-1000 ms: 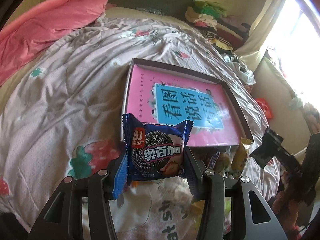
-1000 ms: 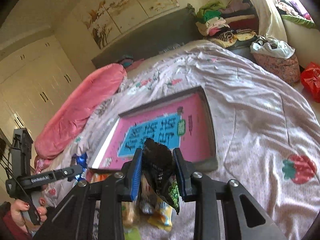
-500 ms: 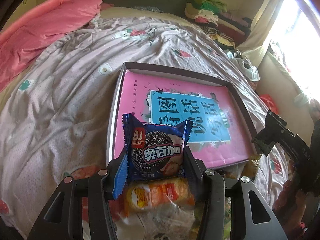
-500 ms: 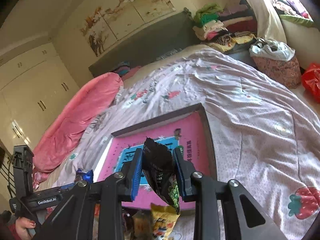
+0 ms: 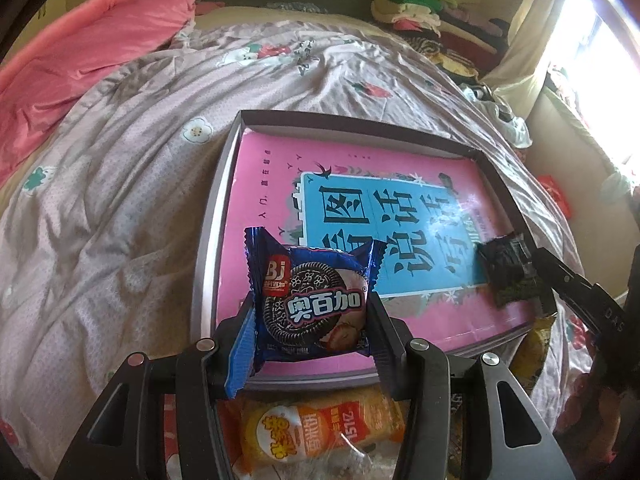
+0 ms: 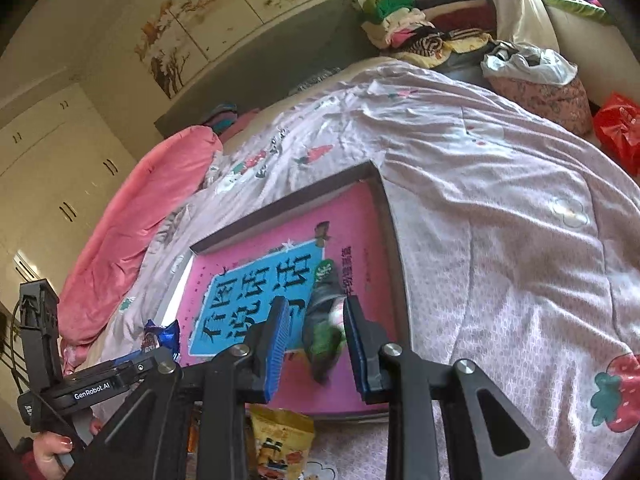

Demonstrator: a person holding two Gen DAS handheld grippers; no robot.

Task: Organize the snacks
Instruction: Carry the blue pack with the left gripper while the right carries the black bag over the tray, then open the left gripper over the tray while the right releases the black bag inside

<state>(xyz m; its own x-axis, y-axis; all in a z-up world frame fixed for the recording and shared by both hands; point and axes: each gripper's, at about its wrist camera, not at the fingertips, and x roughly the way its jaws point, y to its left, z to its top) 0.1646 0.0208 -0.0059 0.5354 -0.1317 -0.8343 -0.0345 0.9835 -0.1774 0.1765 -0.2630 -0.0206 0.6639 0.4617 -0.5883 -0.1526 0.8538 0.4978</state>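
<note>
My left gripper (image 5: 312,308) is shut on a blue cookie packet (image 5: 312,300) and holds it over the near left corner of a shallow grey tray (image 5: 208,240) lined with a pink and blue book cover. My right gripper (image 6: 316,328) is open over the tray (image 6: 394,248), and a black and green snack packet (image 6: 326,320) sits loose between its fingers, blurred. That packet also shows in the left wrist view (image 5: 510,270), lying on the tray's right side by the right gripper.
The tray lies on a bed with a pale strawberry-print quilt (image 5: 120,200). An orange snack pack (image 5: 316,428) and a yellow packet (image 6: 280,440) lie on the quilt before the tray. A pink duvet (image 5: 80,52) is at the far left, piled clothes (image 6: 420,28) at the back.
Both grippers moved forward over the tray. My right gripper opened and let go of the black and green packet, which is dropping onto the tray. The left still holds the cookie packet.
</note>
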